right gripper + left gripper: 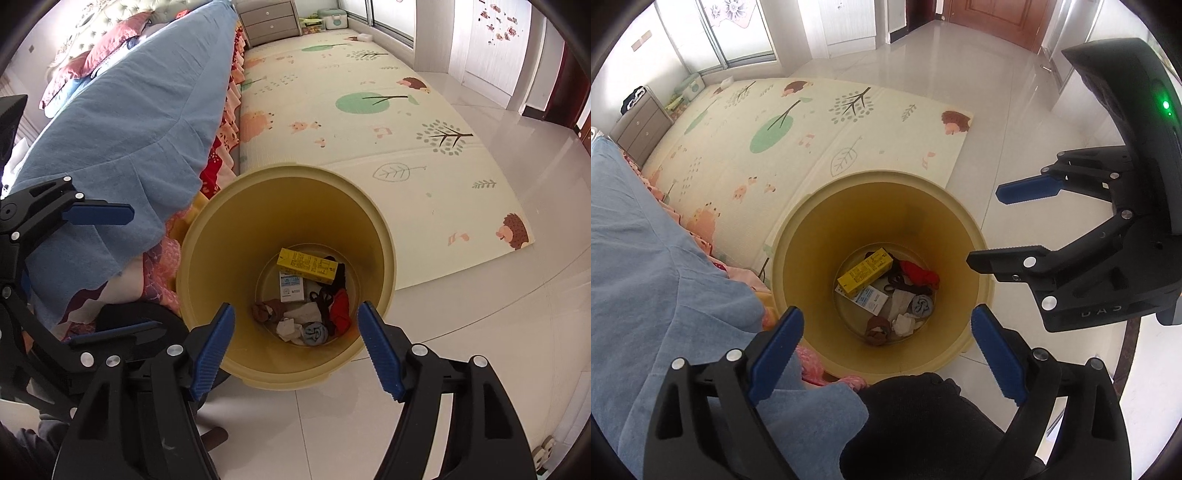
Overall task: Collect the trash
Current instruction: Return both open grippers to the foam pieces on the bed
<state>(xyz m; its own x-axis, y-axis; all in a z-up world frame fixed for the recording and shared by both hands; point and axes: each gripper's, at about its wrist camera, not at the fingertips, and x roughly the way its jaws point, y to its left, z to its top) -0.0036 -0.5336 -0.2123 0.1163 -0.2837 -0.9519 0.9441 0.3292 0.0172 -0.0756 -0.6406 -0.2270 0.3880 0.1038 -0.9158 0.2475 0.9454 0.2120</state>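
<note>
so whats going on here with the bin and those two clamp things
A person is collecting trash with a handheld gripper in each hand. Both the left gripper and the right gripper hang over the yellow bin beside the bed, jaws open and holding nothing. The bin already holds a yellow carton, a small white box, a red item and crumpled scraps.

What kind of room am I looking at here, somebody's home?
Most likely a bedroom in a home. A bed under a blue blanket runs along one side, a children's play mat with trees and hedgehogs covers the tiled floor, and a small drawer unit stands at the far end.
</note>
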